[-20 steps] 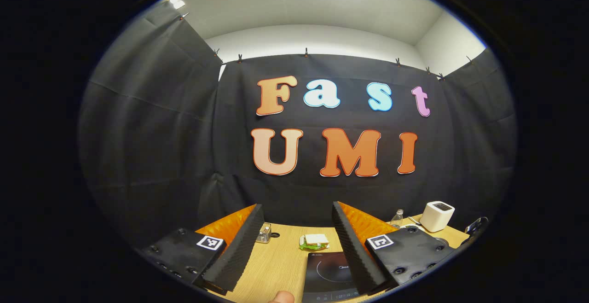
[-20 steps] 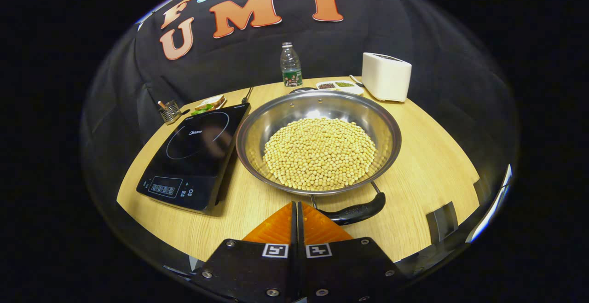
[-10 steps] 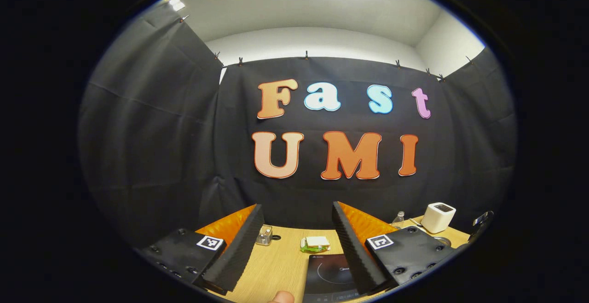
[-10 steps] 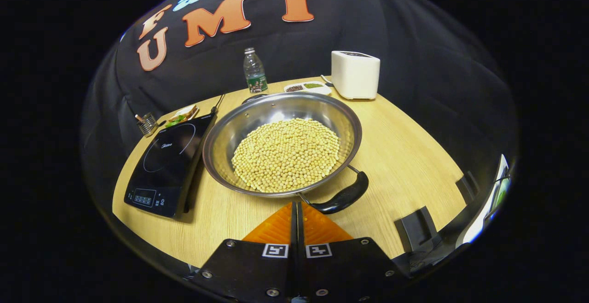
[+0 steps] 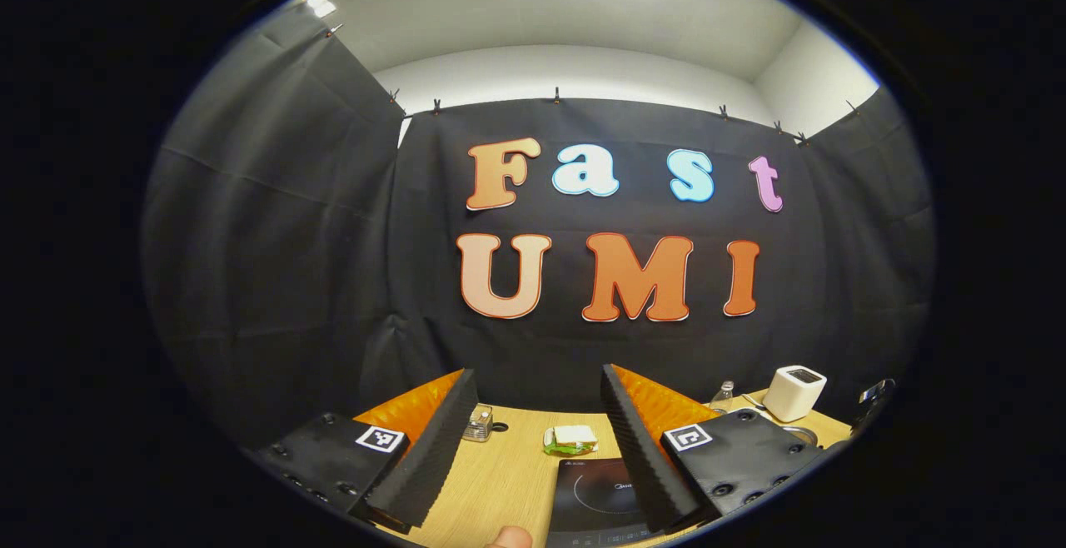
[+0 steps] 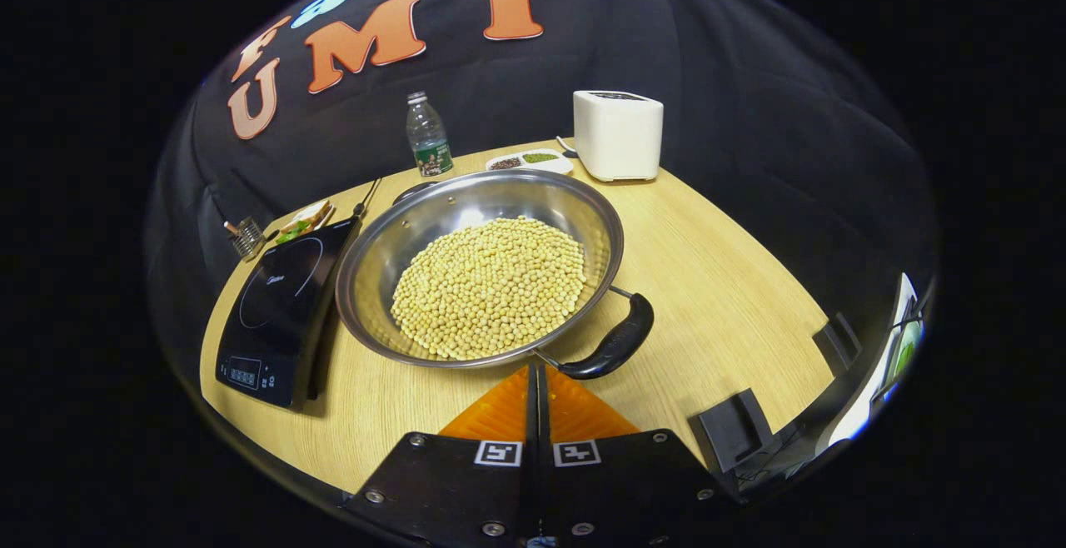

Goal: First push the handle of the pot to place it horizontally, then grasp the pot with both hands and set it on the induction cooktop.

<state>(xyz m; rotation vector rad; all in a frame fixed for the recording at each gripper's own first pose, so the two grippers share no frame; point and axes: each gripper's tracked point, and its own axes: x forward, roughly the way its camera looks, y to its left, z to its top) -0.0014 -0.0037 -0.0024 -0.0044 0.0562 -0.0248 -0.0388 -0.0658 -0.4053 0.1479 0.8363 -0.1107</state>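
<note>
Right gripper (image 6: 537,377), fingers pressed together on nothing, sits at the black curved handle (image 6: 614,347) of the wide steel pot of yellow beans (image 6: 479,266), beside the black induction cooktop (image 6: 279,305) on the wooden desk (image 6: 733,306). Left gripper (image 5: 533,440) hangs spread wide, empty. Push hard and beans may spill.

Light wood-grain desk (image 6: 733,315) with a rounded edge; directly on it, a steel pot (image 6: 391,240) heaped with pale beans, black handle (image 6: 615,346) angled toward the near right; just left of the pot, a black induction cooktop (image 6: 279,306), separate from it; beyond the cooktop, a sandwich (image 6: 306,218) and a small wire holder (image 6: 246,236); along the far edge, a plastic bottle (image 6: 427,136), a white divided dish (image 6: 530,161) and a white toaster (image 6: 618,133); at the near right edge, two dark brackets (image 6: 734,423).
</note>
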